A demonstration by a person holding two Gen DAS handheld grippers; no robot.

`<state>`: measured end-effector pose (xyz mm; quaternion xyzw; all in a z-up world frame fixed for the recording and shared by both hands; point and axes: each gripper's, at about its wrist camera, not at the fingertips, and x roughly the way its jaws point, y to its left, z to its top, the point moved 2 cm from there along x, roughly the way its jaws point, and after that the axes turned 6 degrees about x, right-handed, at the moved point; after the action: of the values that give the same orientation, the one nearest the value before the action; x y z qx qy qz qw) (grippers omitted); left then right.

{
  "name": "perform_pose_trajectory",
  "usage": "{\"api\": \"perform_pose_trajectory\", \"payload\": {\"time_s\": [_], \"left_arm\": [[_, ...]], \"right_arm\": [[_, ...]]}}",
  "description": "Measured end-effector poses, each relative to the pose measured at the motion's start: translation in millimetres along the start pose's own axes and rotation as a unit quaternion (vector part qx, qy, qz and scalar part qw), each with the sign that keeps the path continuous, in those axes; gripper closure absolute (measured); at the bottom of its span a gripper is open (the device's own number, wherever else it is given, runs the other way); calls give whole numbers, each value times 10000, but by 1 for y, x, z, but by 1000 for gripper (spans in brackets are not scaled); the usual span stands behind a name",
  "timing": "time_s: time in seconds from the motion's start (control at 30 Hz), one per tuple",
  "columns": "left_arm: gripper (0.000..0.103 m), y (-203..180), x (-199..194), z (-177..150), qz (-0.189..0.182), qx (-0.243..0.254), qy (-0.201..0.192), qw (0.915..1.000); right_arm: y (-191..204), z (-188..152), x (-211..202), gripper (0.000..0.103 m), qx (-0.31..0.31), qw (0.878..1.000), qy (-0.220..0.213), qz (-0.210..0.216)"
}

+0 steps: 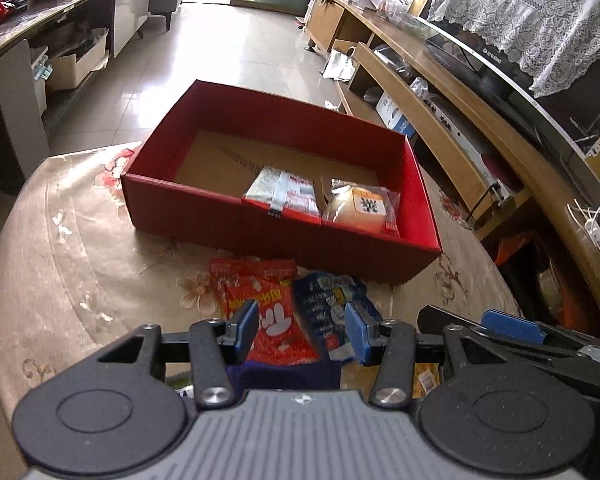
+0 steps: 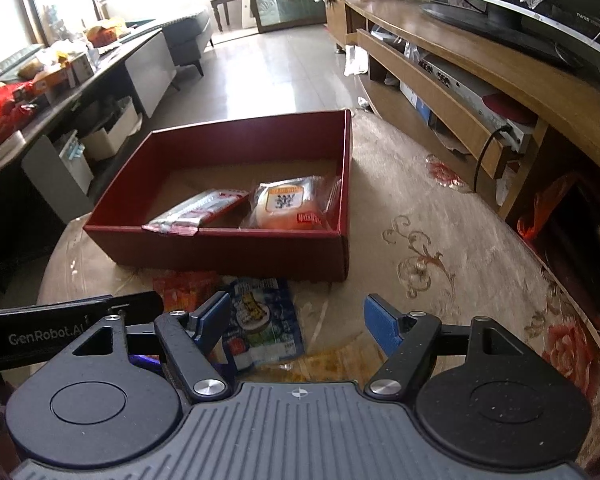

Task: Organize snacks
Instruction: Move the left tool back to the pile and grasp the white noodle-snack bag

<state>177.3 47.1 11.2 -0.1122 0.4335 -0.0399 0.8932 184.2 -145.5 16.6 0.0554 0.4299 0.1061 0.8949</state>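
A: Though two packets sit in the red box (image 1: 228, 216), how much's left?
B: Red packet (image 1: 274, 320), blue packet (image 2: 266, 320) on the table (image 2: 440, 300); left gripper (image 1: 302, 330), right gripper (image 2: 296, 320) both agape, empty.

A red box (image 1: 284, 236), open-topped with a bare cardboard floor, sits on the table. Two snacks lie in its near right corner: a flat white-and-red packet (image 1: 286, 194), propped with one edge on the near wall, and just right of it a clear-wrapped round bun (image 1: 360, 210) with an orange label. Outside, close against the box's near wall, lie a red bag (image 1: 266, 316) with white print and, overlapping its right side, a blue bag (image 1: 328, 308), both flat on the table.
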Motion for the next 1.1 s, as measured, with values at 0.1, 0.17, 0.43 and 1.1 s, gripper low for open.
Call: {"api": "perform_pose_trajectory", "payload": {"time_s": [0.1,0.17,0.43,1.1], "left_arm": [[56,1,-2,-8,4,30,60,10000],[56,2,-2,-13,-3,40,112,9999],[56,12,-8,-38,6,48,321,9995],[51,-1,-8,-86,-493,877,860,9912]], "right_arm": [[0,-7,-2,24,-26,10000,59,-26],[0,-12,-2,24,-59,9999,128,-35],[8,-34,-4,24,-259,9990,375,-17],[-3,-66,-23,20,-197,9982,570,-28]]}}
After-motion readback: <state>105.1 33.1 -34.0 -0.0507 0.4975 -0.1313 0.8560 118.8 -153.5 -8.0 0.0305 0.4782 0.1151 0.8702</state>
